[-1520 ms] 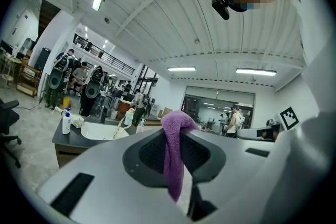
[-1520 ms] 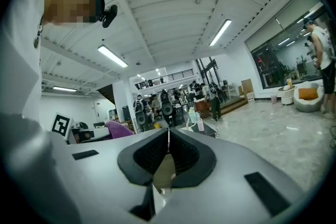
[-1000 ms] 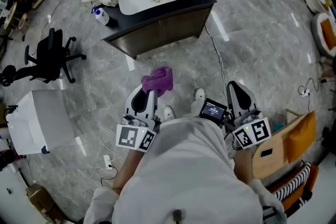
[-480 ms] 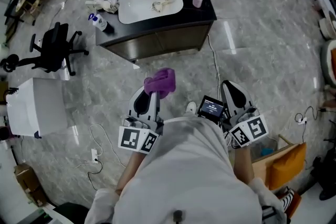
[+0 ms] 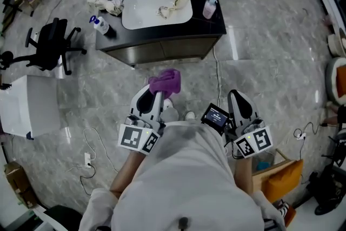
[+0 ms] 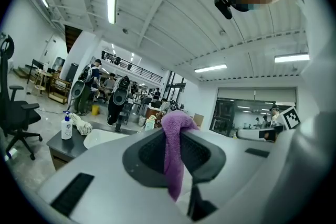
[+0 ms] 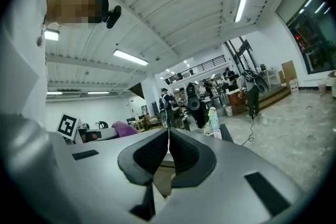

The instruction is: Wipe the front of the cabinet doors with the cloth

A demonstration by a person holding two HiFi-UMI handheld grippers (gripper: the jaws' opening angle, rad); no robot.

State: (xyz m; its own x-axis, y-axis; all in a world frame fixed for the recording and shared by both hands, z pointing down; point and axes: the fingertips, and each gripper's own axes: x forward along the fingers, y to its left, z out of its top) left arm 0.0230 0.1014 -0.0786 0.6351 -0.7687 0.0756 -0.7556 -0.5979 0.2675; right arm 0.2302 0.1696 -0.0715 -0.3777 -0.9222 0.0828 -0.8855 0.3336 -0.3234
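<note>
Holding the purple cloth [image 5: 165, 83] clamped, the left gripper [image 5: 155, 96] is well apart from the cabinet doors [image 5: 162, 52]; wiping is not yet begun; the right gripper [image 5: 240, 97] is closed on nothing

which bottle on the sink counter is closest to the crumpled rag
The white pump bottle with the blue top, at the left end of the counter, just beside the crumpled rag. The pink bottle stands across the basin, at the right end.
</note>
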